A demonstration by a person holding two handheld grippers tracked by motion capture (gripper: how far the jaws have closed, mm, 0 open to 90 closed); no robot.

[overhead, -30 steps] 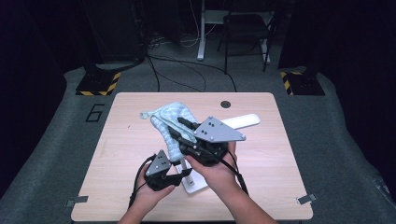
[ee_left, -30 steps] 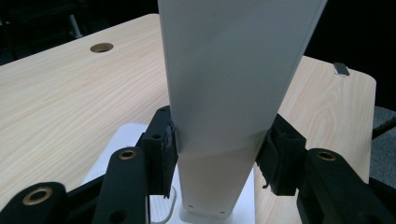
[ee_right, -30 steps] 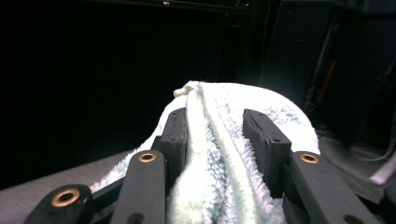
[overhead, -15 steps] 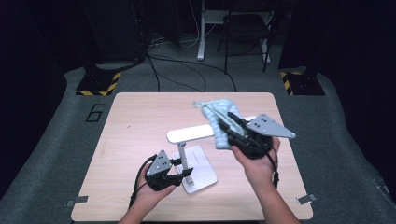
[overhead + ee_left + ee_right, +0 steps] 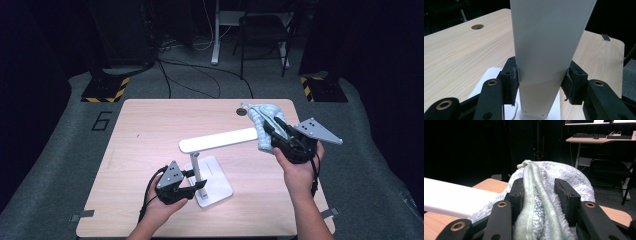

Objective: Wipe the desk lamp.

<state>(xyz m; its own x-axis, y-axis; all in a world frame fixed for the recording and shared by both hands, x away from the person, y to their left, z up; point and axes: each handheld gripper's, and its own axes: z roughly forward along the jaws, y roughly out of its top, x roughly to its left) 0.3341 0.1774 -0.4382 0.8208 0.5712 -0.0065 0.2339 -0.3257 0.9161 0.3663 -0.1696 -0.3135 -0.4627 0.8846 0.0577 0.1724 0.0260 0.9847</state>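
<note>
A white desk lamp stands on the wooden table, with its flat base (image 5: 220, 186) near the front, an upright post (image 5: 195, 167) and a long head (image 5: 220, 139) reaching right. My left gripper (image 5: 198, 185) is shut on the post low down; in the left gripper view the pads (image 5: 512, 79) press both sides of the post (image 5: 544, 50). My right gripper (image 5: 272, 131) is shut on a bunched pale blue fluffy cloth (image 5: 260, 116) at the head's right end. The right gripper view shows the cloth (image 5: 541, 195) squeezed between the jaws, with the lamp head (image 5: 454, 200) at left.
A round cable hole (image 5: 241, 112) sits near the table's far edge, close to the cloth. The table's left half (image 5: 145, 135) is bare wood. On the floor behind are a chair (image 5: 265, 30), cables and two yellow-striped bases (image 5: 105, 90).
My right gripper has carried the cloth from over the lamp head's left part to its right end, uncovering the head. The left gripper has kept still on the post.
</note>
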